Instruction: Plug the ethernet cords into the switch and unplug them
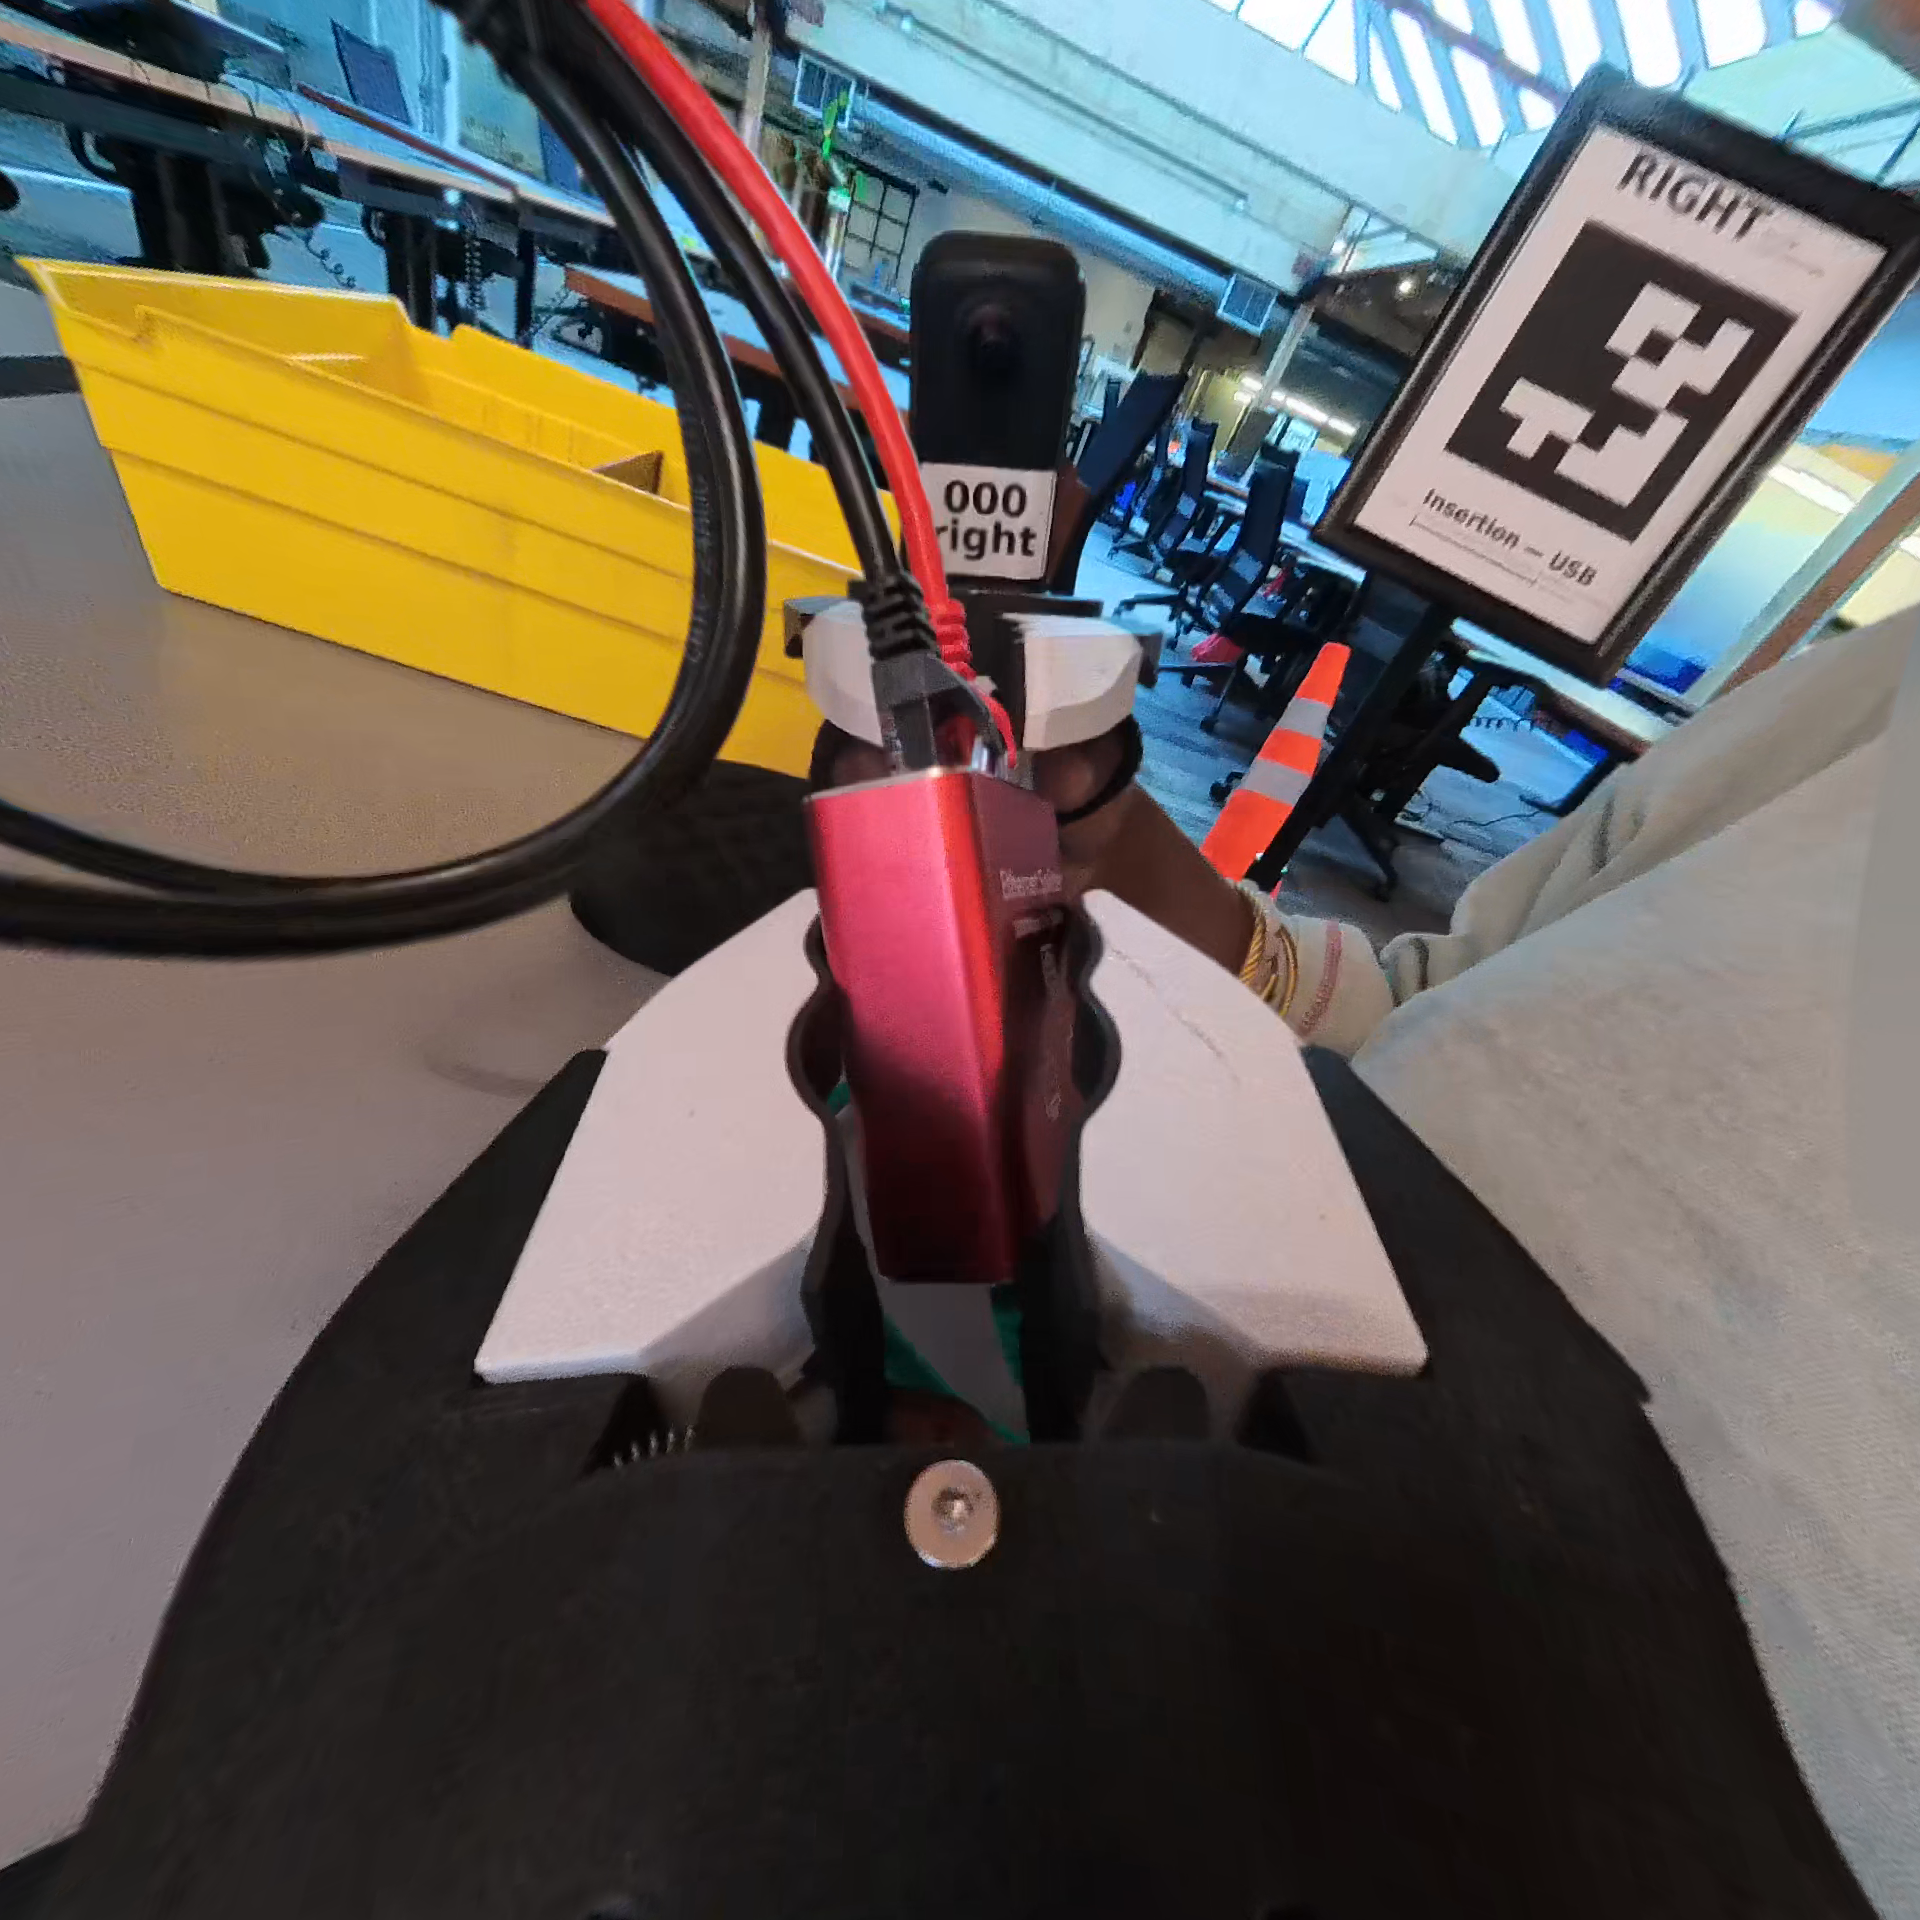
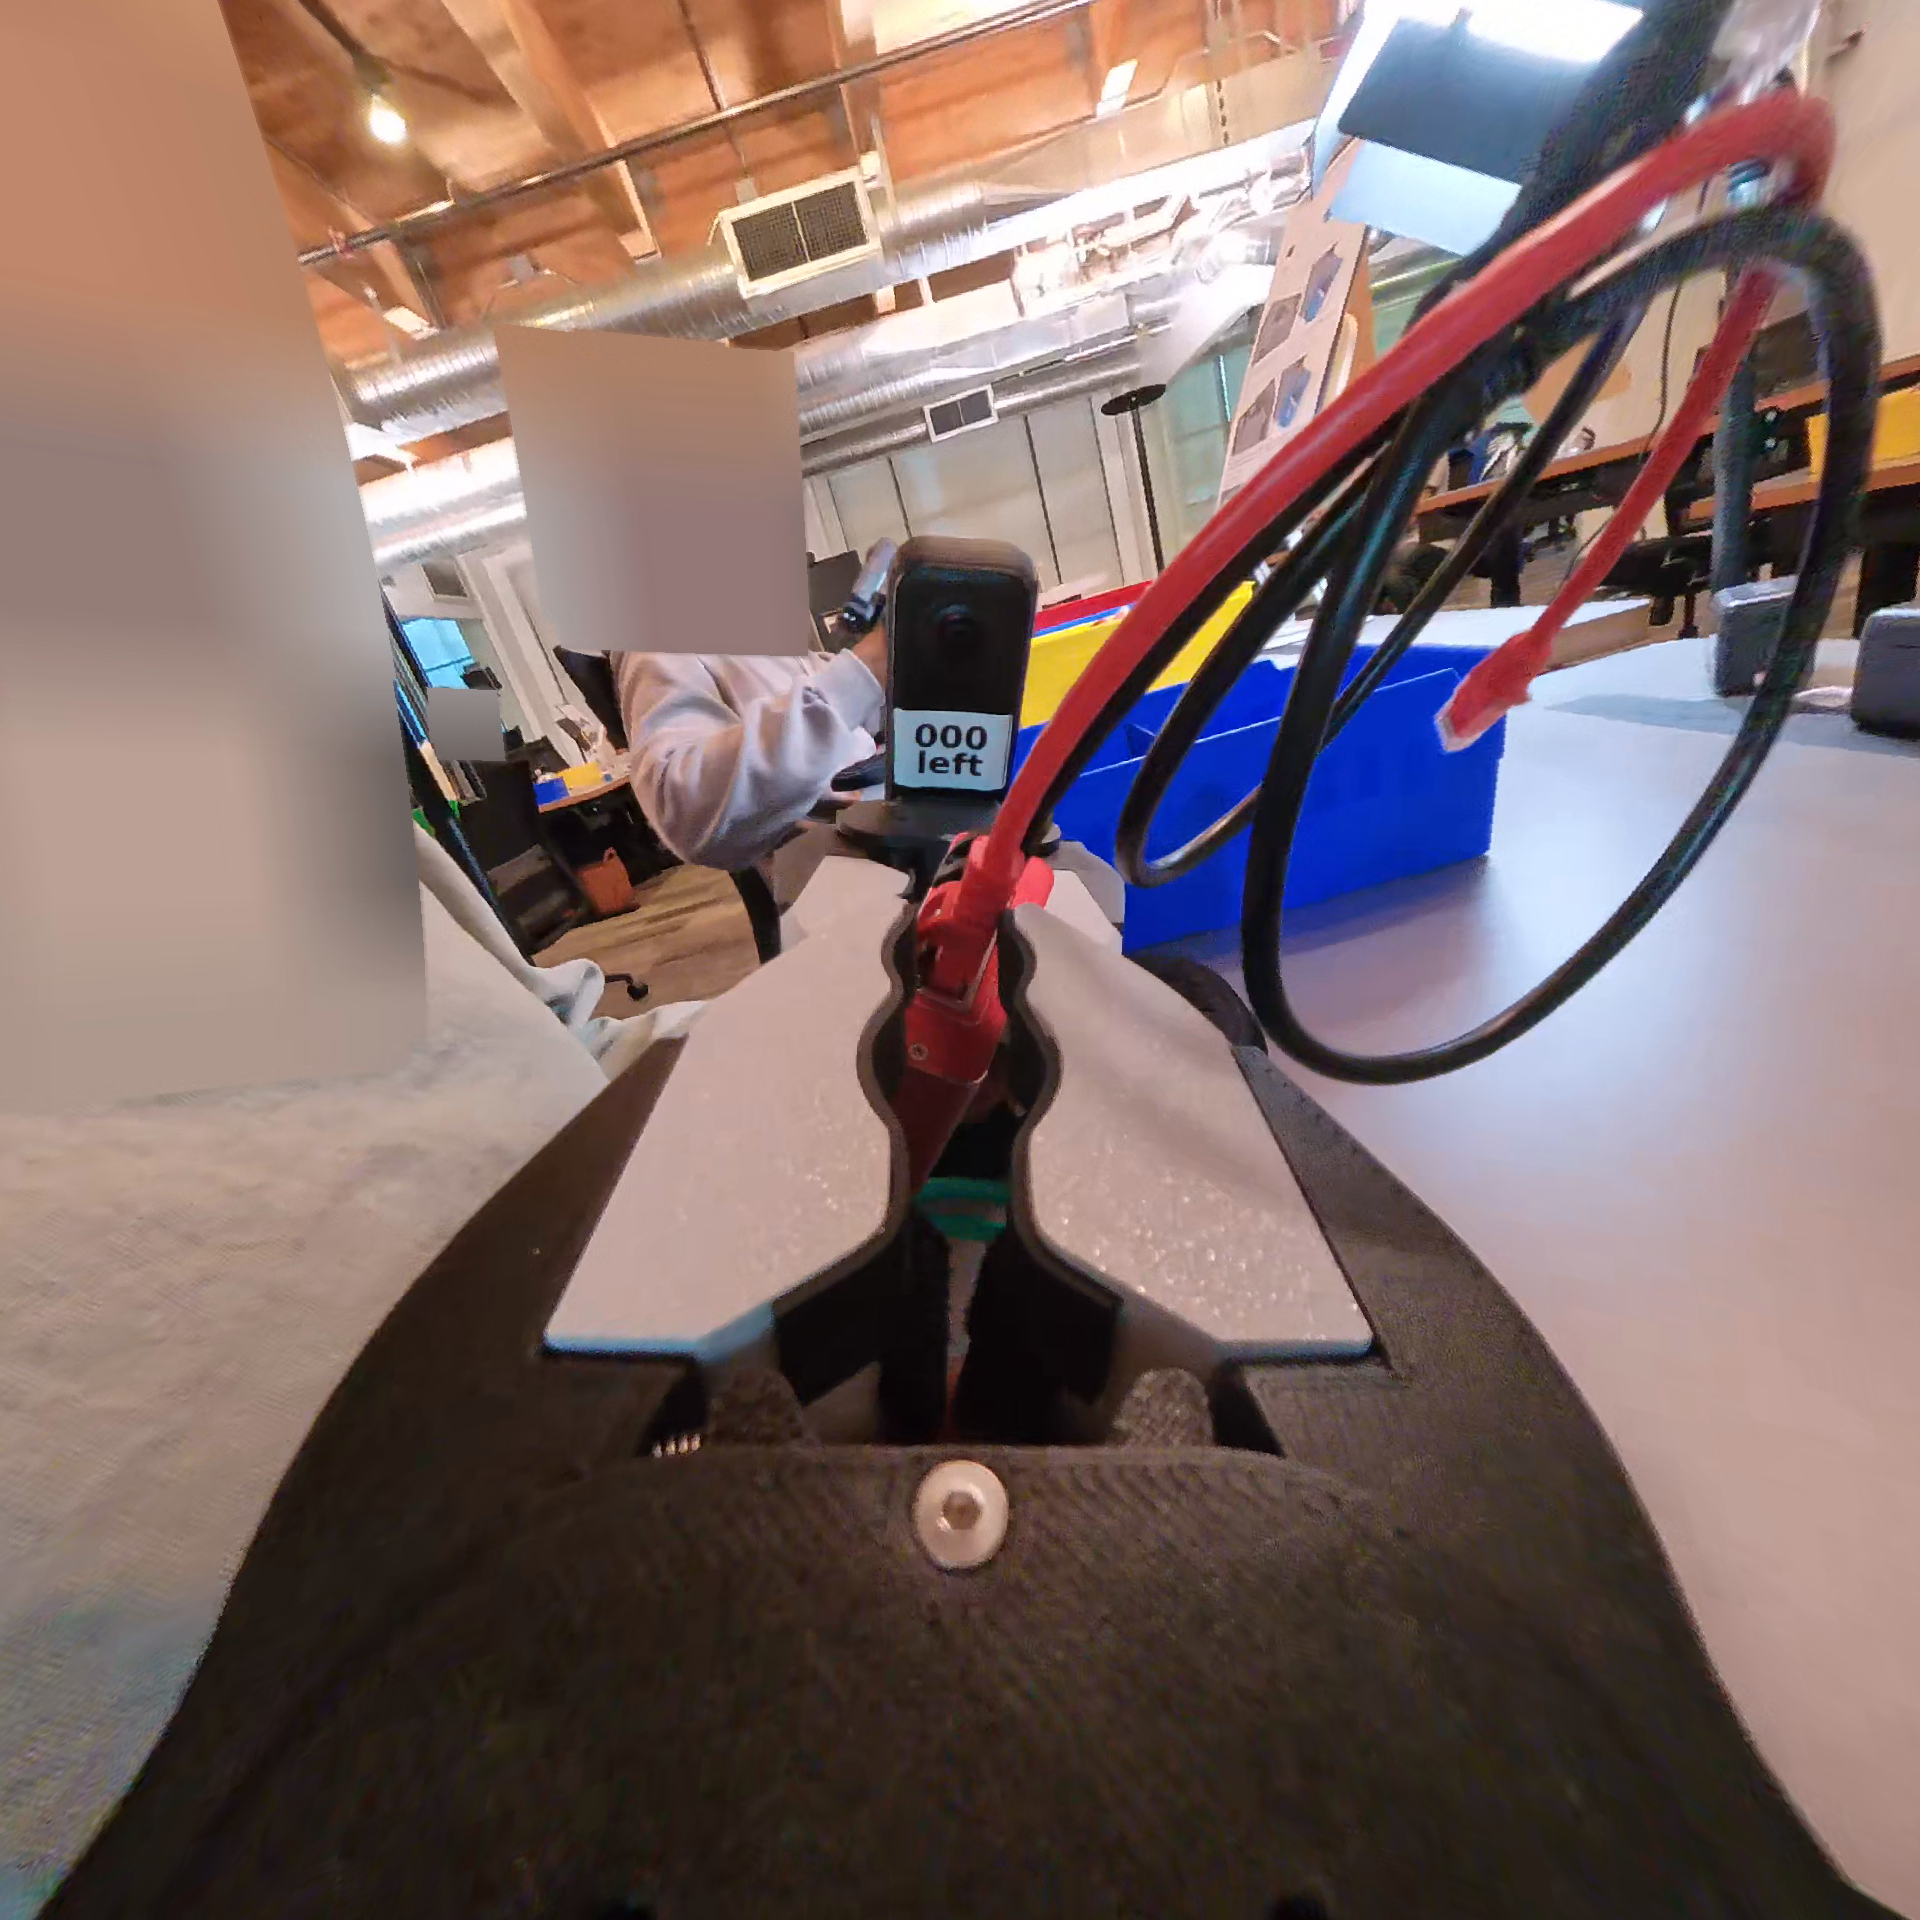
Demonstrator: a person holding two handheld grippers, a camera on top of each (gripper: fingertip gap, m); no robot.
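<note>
Yellow bin [image 1: 436,520]: sitting on the grey table [image 1: 260,1039] at the far left of the left wrist view, well apart from the work.

Black cord [image 1: 717,582]: looping over the table and running down into the switch, its plug seated beside the red one.

Red cord [image 1: 831,343]: arching down from above into the top of the switch; in the right wrist view its free end [image 2: 1486,696] is dangling in the air over the table, plugged into nothing.

Switch [image 1: 925,1018]: a small red metal box, standing on end between the white fingers of the left gripper [image 1: 951,935], clear of the table, ports facing away from the camera.

Left gripper jaws: closing narrowly on the switch body and holding it firm.

Right gripper [image 2: 961,966]: facing the left one, its jaws pinching narrowly on the red cord's plug [image 2: 951,1023] right at the switch's port end (the switch itself is mostly hidden behind the fingers in this view).

Step in hand: judging by the plug being gripped at the port, the red cord is either being pressed home or being pulled out; the pictures cannot settle which.

Next move: calling for a straight push or pull along the port axis, with the latch tab squeezed if unplugging, while the left gripper is bracing the switch.

Blue bin [image 2: 1299,790]: resting on the table at the right, behind the cord loops.
</note>
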